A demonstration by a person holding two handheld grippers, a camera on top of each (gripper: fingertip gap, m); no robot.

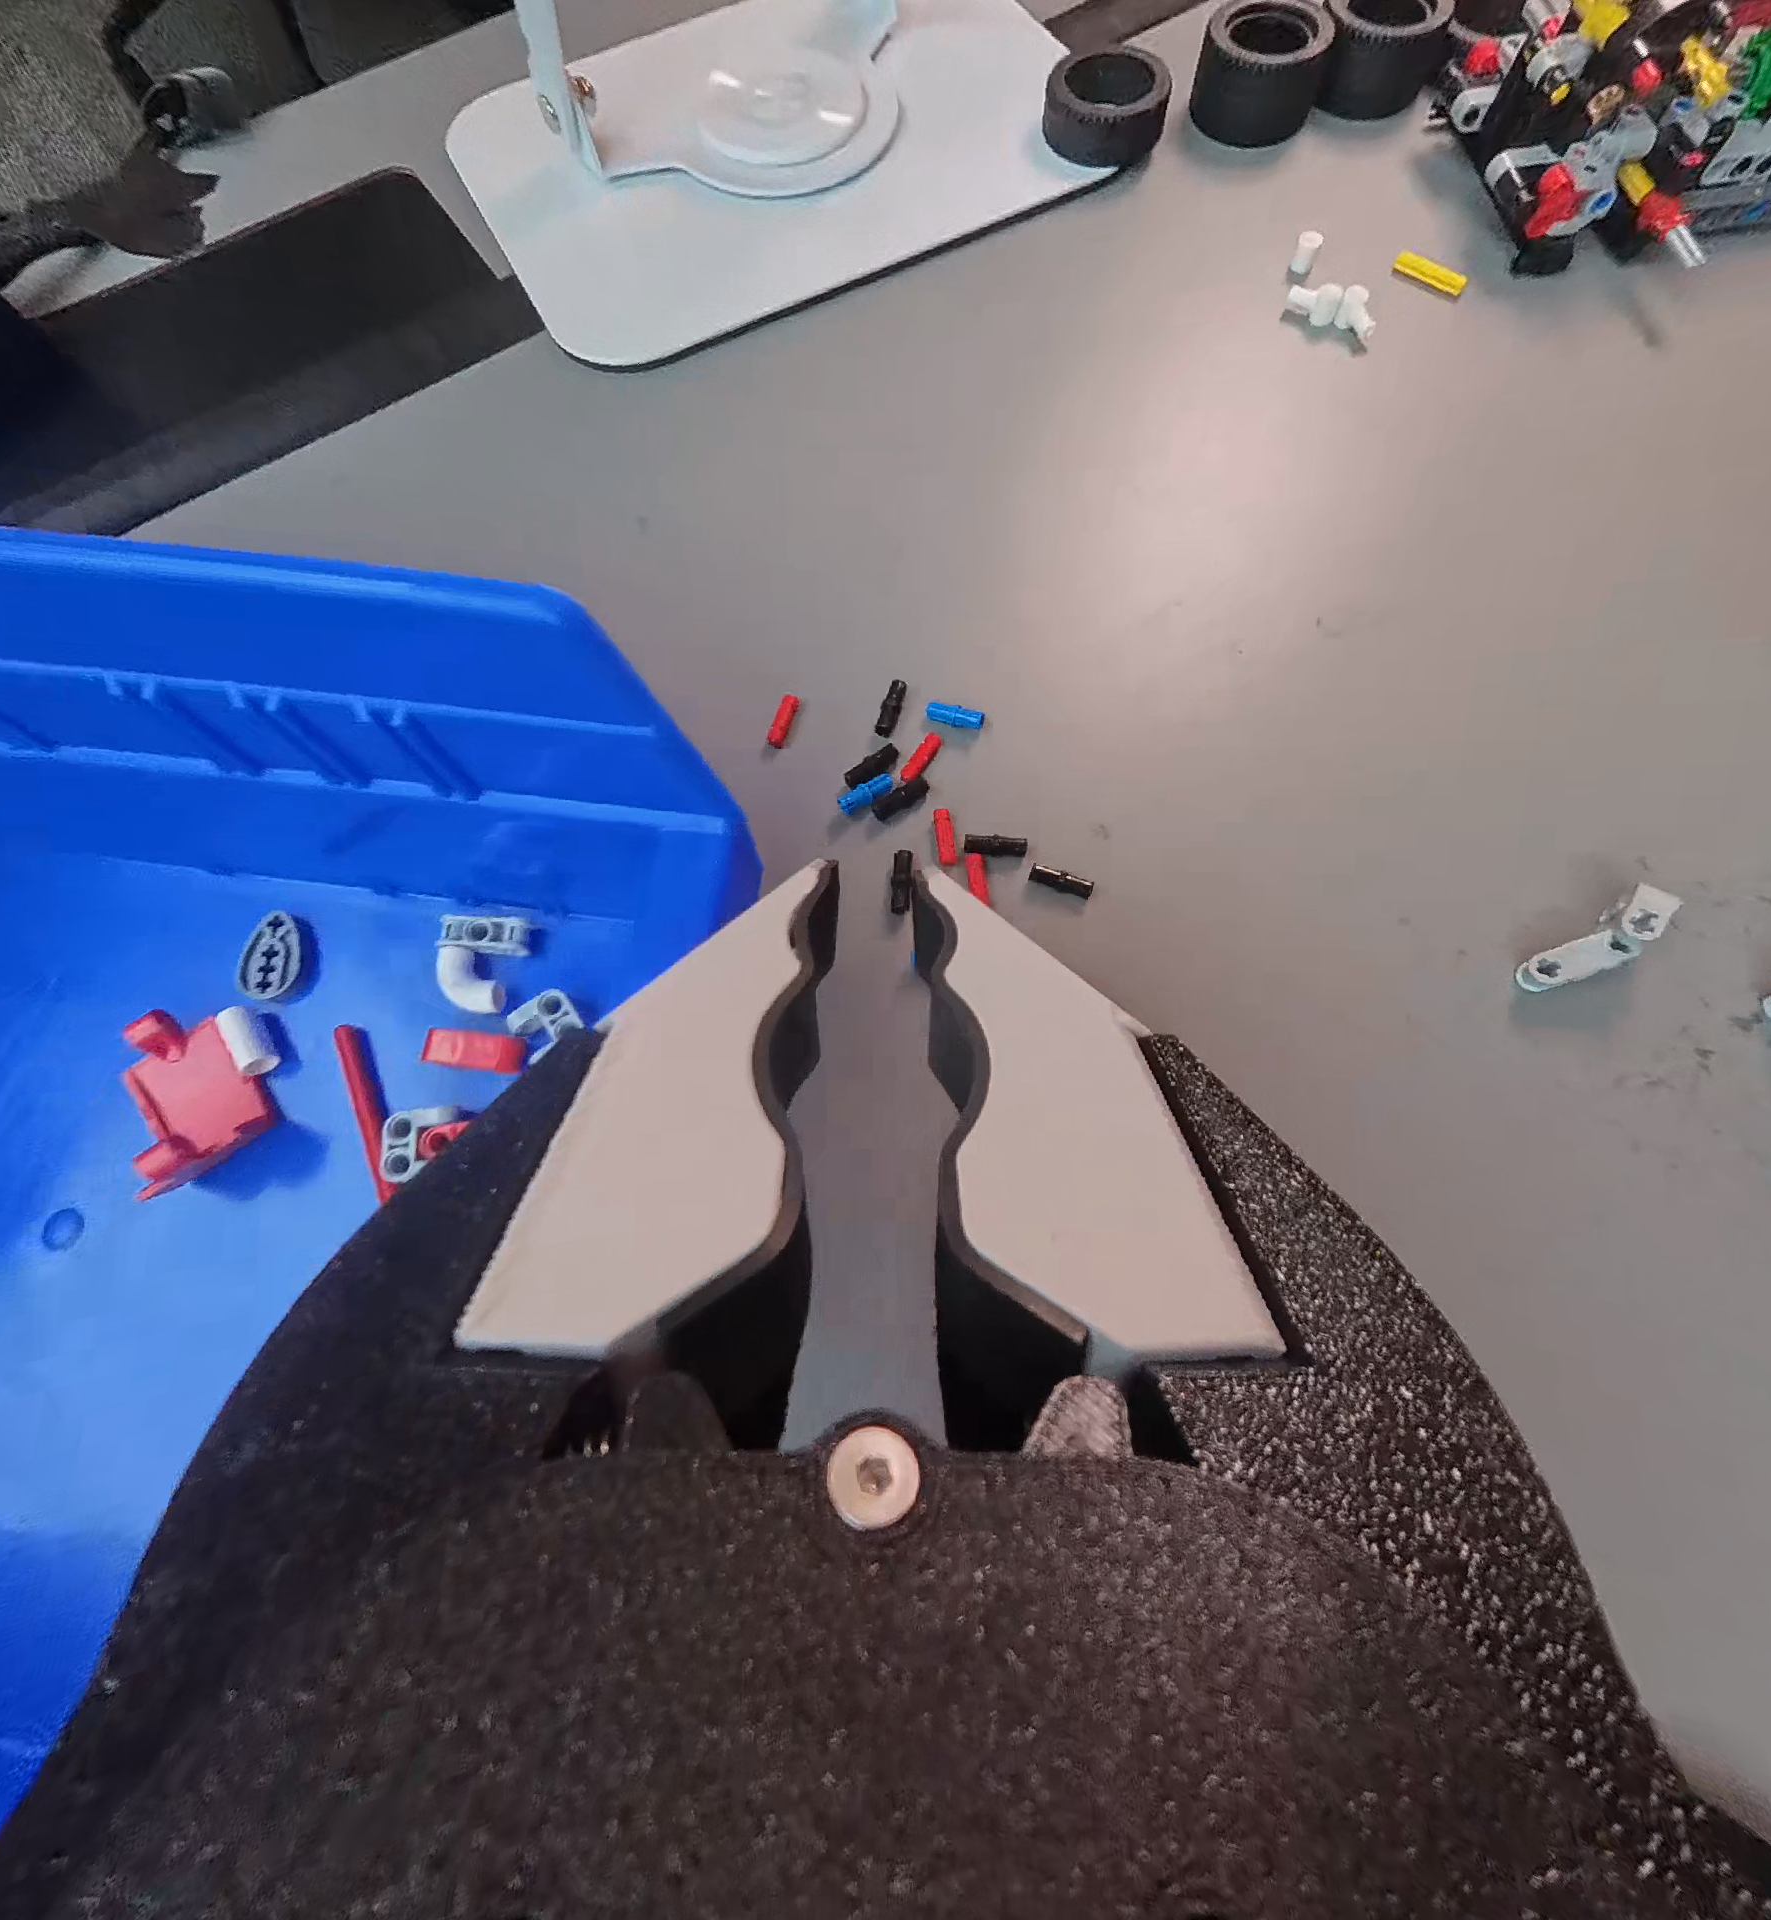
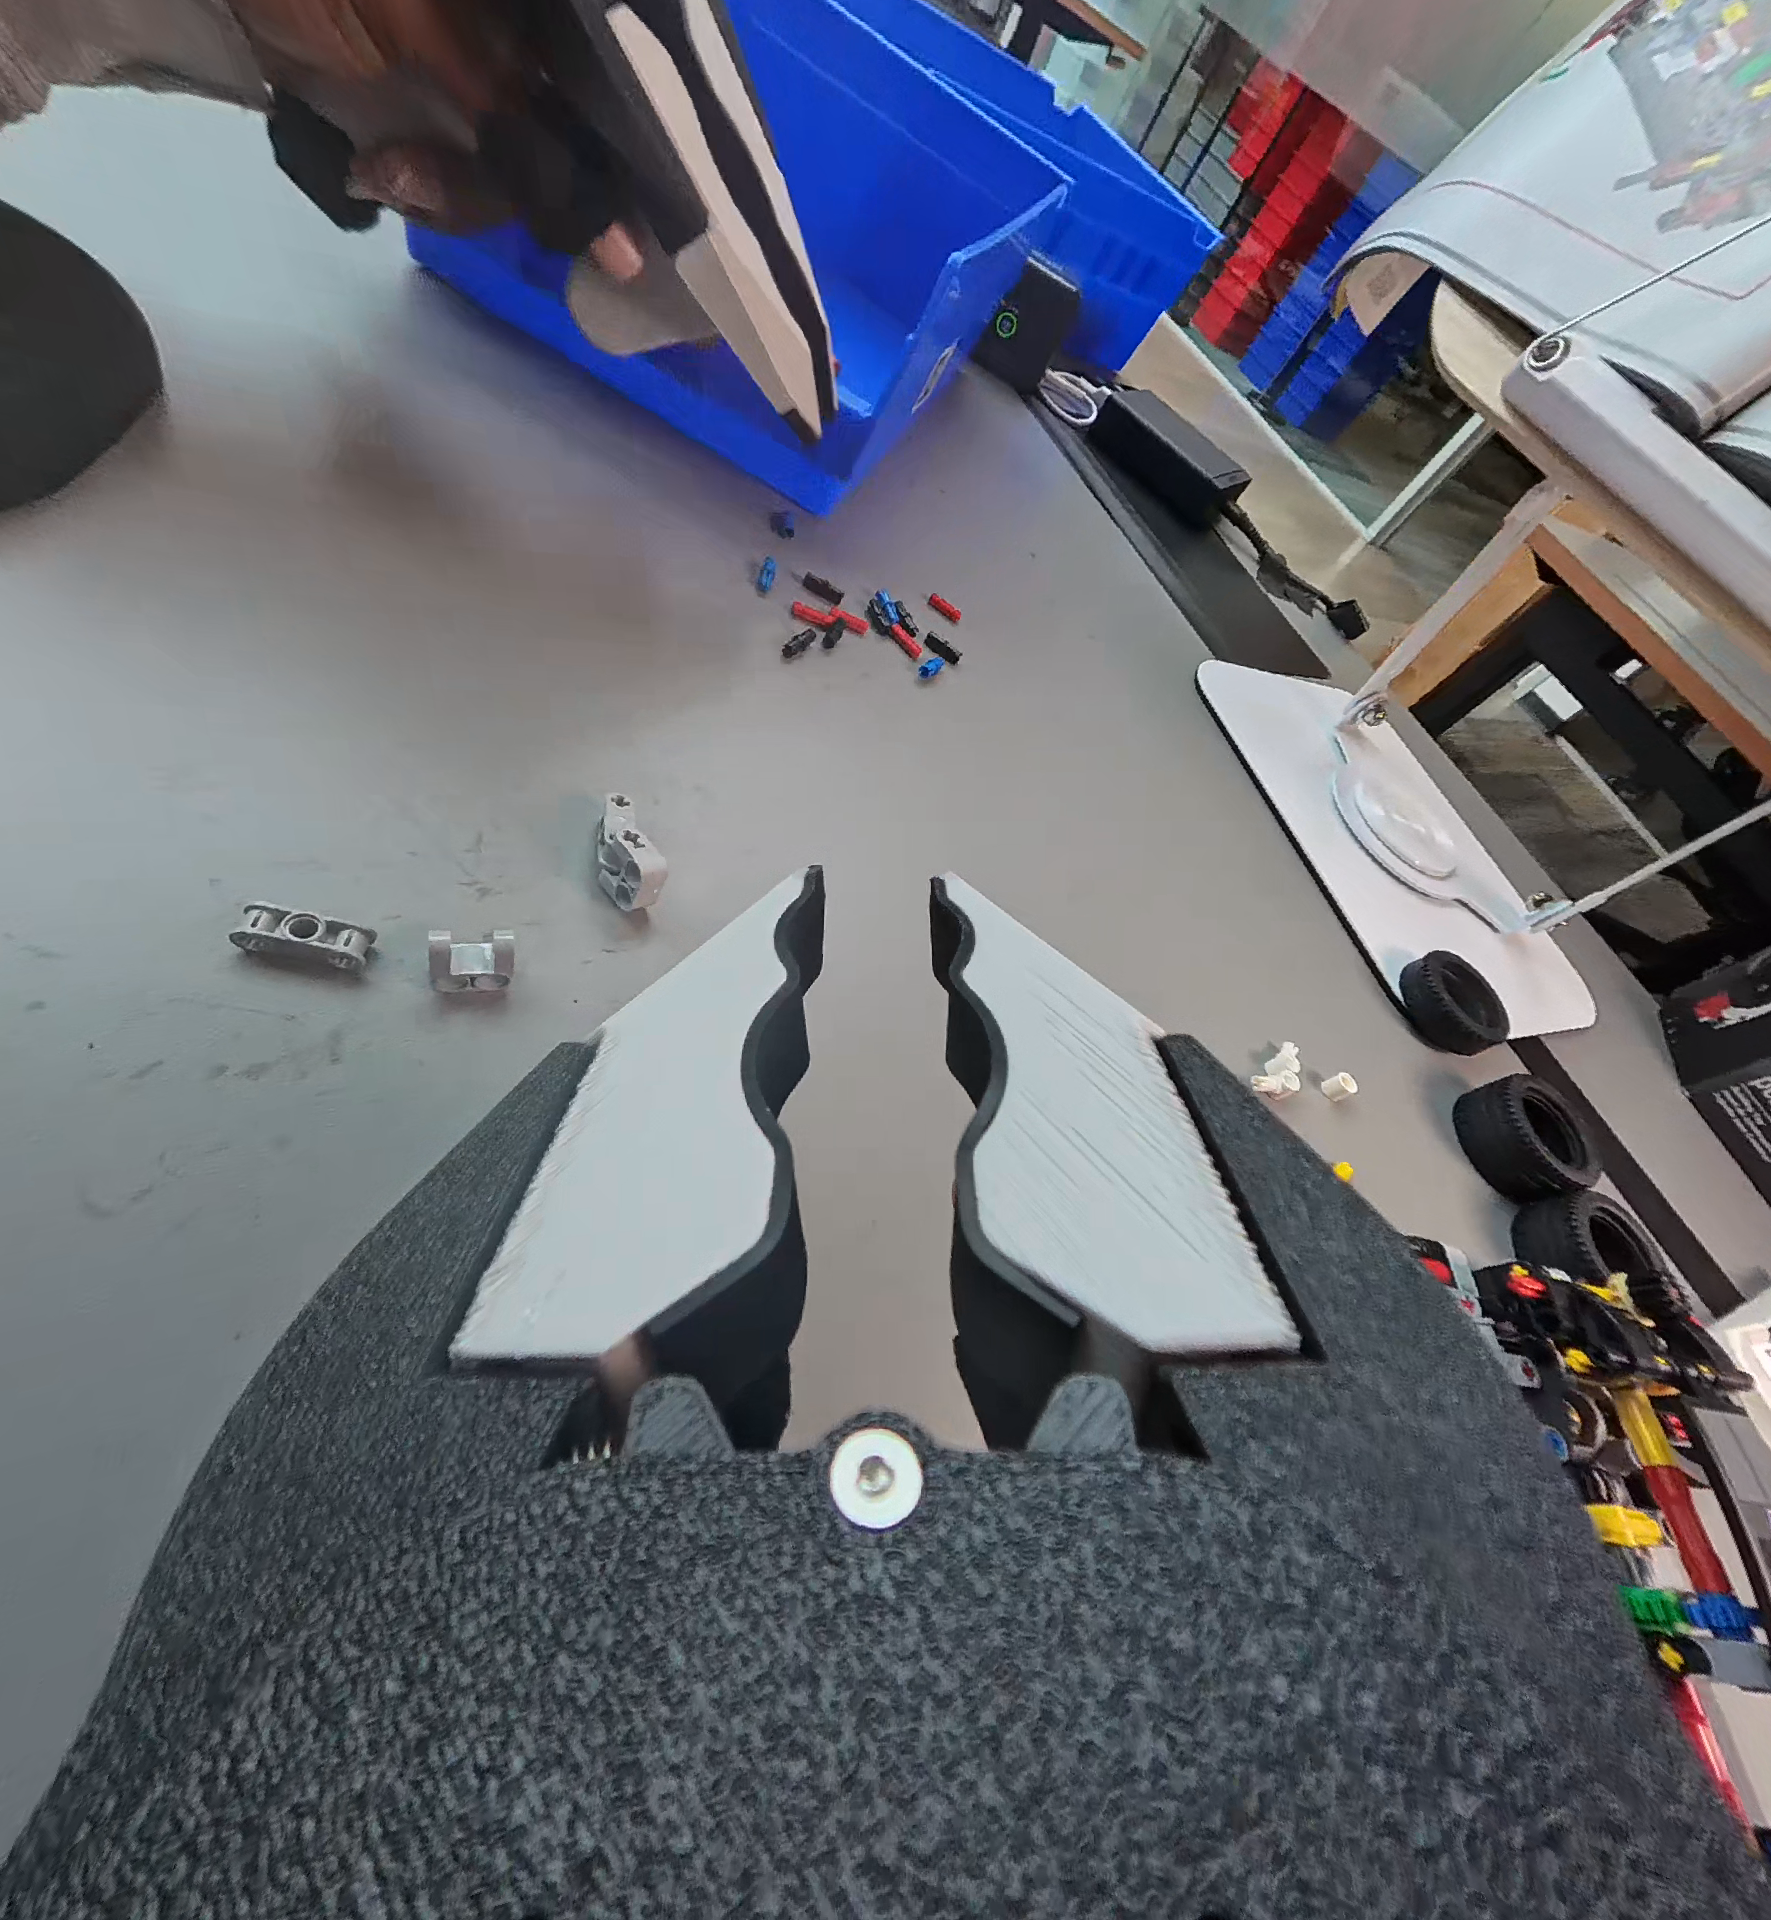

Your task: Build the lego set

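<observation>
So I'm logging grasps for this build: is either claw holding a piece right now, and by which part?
Nothing is held. The left claw hovers open above the loose pins beside the blue bin; the right claw is open over bare table.

We see a smooth grey table (image 1: 1224,582) with a dull sheen, scuffed toward its right edge. The blue bin (image 1: 237,727) at its left edge looks like glossy moulded plastic. The small pins (image 1: 912,790) near the middle look like shiny plastic, and the tyres (image 1: 1260,73) at the far edge like matt ribbed rubber. Our left gripper (image 1: 873,883) has a rough, grainy black body, smooth matt grey fingers (image 1: 673,1122) and a bright metal screw (image 1: 872,1476). The right gripper (image 2: 876,894) has the same finish.
</observation>
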